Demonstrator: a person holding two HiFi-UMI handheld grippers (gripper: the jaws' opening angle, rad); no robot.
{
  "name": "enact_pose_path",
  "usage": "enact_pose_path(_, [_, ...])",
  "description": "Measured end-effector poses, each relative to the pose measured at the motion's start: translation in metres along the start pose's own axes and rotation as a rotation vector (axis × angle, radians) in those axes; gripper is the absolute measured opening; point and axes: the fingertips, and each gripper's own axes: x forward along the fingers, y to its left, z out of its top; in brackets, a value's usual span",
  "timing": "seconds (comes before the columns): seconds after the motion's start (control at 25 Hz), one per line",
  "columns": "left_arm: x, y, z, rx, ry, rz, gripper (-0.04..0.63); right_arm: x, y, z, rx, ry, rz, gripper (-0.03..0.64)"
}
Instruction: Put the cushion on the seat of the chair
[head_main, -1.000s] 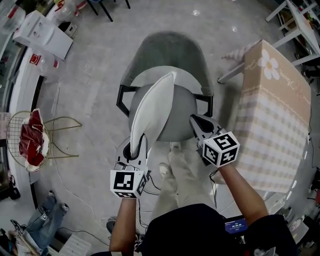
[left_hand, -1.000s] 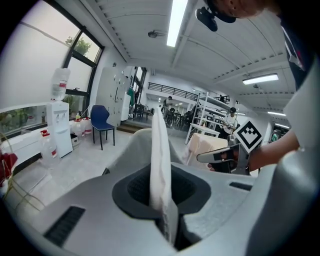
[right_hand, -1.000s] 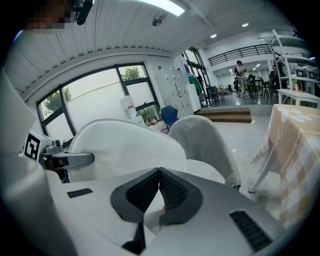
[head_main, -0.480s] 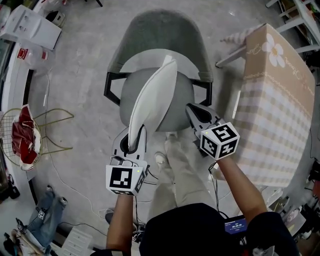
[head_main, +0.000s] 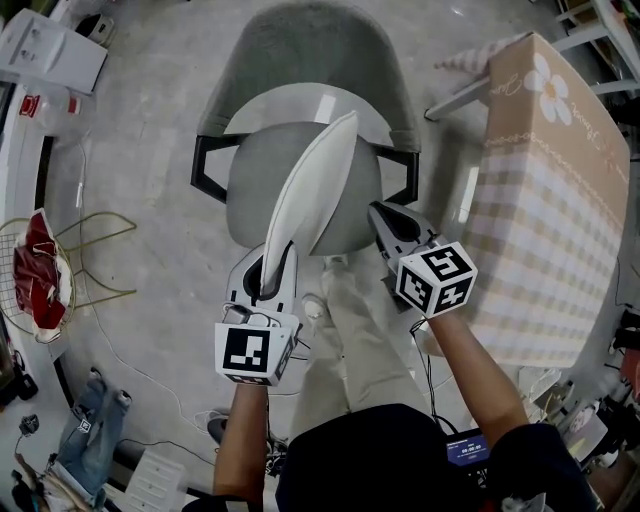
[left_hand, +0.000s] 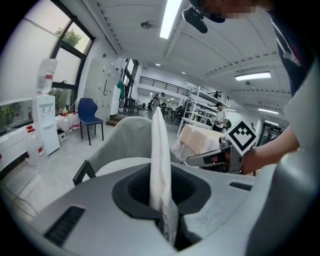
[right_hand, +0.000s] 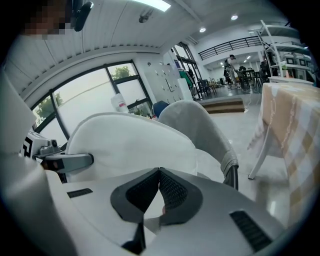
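Note:
A white cushion (head_main: 315, 190) stands on edge over the round grey seat (head_main: 248, 195) of the grey chair (head_main: 300, 50). My left gripper (head_main: 270, 268) is shut on the cushion's near edge. In the left gripper view the cushion (left_hand: 160, 160) rises thin and upright out of the left gripper (left_hand: 167, 225). My right gripper (head_main: 388, 225) is at the seat's right front rim, just right of the cushion, shut with nothing in it. In the right gripper view the right gripper (right_hand: 159, 175) has its jaws meeting, with the cushion's broad face (right_hand: 130, 145) to the left.
A table with a checked cloth (head_main: 540, 200) stands close on the right. A gold wire basket with red cloth (head_main: 40, 270) is at the left, and a white box (head_main: 50, 50) at the top left. The person's legs (head_main: 350, 330) are in front of the chair.
Both grippers have sunk toward the seat, and the cushion has come down with the left one. It stays on edge in the same grip.

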Motion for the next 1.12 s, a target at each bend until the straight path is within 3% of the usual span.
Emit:
enact_pose_path(0.44, [0.025, -0.039, -0.015, -0.035, 0.043, -0.108, 0.051, 0.004, -0.021, -0.001, 0.027, -0.012, -0.047, 0.018])
enact_pose_path(1.12, [0.047, -0.054, -0.043, -0.092, 0.131, -0.164, 0.051, 0.019, -0.039, -0.014, 0.066, 0.002, -0.060, 0.018])
